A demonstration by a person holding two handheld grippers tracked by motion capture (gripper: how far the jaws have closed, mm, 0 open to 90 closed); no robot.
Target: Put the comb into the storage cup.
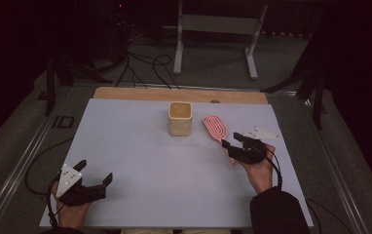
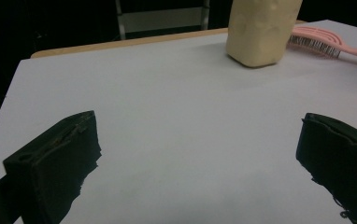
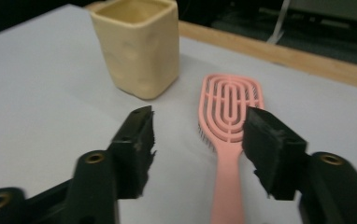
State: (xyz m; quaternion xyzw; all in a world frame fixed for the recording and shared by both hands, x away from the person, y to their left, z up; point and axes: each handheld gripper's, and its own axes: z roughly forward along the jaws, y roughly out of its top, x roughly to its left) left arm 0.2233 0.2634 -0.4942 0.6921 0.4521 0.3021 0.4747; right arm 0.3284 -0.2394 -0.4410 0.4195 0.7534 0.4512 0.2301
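In the high view, the left claw [image 1: 95,176] rests near the front left corner of the desk [image 1: 140,161], its jaws spread apart with nothing between them. The right claw [image 1: 233,142] sits just at the handle end of the pink hairbrush [image 1: 215,127], which lies flat to the right of the cream cup [image 1: 179,118]. In the left gripper view, the left claw [image 2: 197,154] stands wide over bare desk [image 2: 167,102], with the cup [image 2: 260,30] and hairbrush [image 2: 324,42] well beyond. In the right gripper view, the right claw [image 3: 197,140] is parted, the hairbrush [image 3: 230,121] handle lying between the jaws untouched, and the cup [image 3: 139,46] stands just beside the brush head
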